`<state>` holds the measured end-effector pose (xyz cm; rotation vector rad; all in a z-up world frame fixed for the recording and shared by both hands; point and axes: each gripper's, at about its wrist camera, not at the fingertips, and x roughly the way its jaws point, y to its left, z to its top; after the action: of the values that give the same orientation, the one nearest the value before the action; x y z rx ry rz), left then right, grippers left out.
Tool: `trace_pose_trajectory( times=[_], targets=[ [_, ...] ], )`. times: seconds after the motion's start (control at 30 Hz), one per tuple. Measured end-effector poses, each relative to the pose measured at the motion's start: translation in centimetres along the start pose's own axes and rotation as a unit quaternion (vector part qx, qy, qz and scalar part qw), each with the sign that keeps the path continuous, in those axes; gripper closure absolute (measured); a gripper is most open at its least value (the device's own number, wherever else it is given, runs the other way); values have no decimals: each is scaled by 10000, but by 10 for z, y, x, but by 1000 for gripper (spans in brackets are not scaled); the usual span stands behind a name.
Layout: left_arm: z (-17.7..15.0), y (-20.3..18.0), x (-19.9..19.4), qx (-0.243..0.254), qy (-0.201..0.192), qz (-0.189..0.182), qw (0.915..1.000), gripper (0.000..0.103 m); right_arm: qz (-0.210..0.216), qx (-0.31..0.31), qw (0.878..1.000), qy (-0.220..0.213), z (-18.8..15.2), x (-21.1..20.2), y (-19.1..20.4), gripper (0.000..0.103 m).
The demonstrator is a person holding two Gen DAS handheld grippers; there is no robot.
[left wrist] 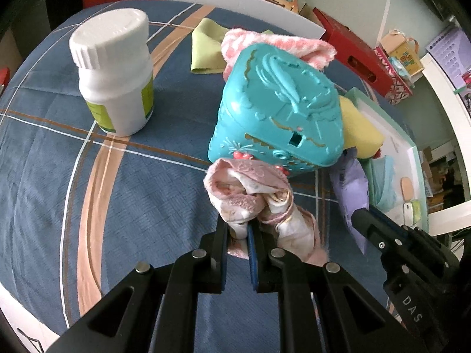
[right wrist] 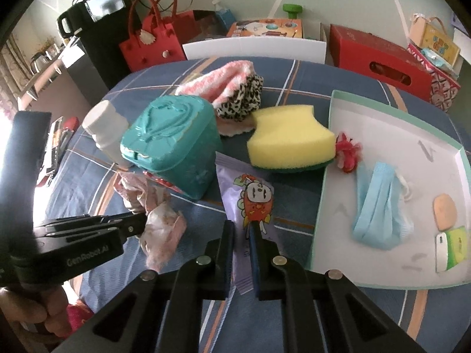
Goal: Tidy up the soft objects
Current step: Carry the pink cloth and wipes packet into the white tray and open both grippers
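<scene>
My left gripper (left wrist: 238, 229) is shut on a crumpled pink and white cloth (left wrist: 250, 194), in front of a teal plastic box (left wrist: 276, 106). The cloth also shows in the right wrist view (right wrist: 159, 220), with the left gripper (right wrist: 141, 225) on it. My right gripper (right wrist: 242, 229) is shut on a purple tissue packet (right wrist: 250, 200), which also shows in the left wrist view (left wrist: 351, 188). A yellow sponge (right wrist: 291, 139), a pink striped fuzzy cloth (right wrist: 223, 83) and a leopard-print cloth (right wrist: 241, 104) lie beyond. A white tray (right wrist: 382, 135) holds a blue face mask (right wrist: 376, 203).
A white pill bottle (left wrist: 114, 70) stands at the left of the blue plaid tablecloth (left wrist: 88, 191). A green cloth (left wrist: 206, 47) lies at the back. A red flower scrunchie (right wrist: 348, 150) sits at the tray's edge. Red boxes (right wrist: 382, 56) and a red bag (right wrist: 153, 41) stand behind the table.
</scene>
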<state>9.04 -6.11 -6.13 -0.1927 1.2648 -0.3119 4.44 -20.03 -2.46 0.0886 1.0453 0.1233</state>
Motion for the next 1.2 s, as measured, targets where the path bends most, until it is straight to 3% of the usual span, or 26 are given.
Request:
trace_pose_trajectory(
  times=[0.57,0.77,0.93,1.03,1.2],
  targets=[
    [-16,8,-58,245,-464,-357,9980,92,33,39,9980,-633,-20,-50,10,92],
    [-2,-21,-93,552,-884,-585,9928,92,-105,124,9939,-1094,-9,-81,1,92],
    [20,-59,-115,953,-1190,-644,9862,92,-469,377,9901,-1266,10,-94,-25,93],
    [36,-86,-117,1245,-1294,-602,9819,92,-467,612,9877,-1360,21,-101,-44,92],
    [64,-123,-107,1533,-1295,-569,9780,92,-812,820,9817,-1514,42,-113,-72,92]
  ],
)
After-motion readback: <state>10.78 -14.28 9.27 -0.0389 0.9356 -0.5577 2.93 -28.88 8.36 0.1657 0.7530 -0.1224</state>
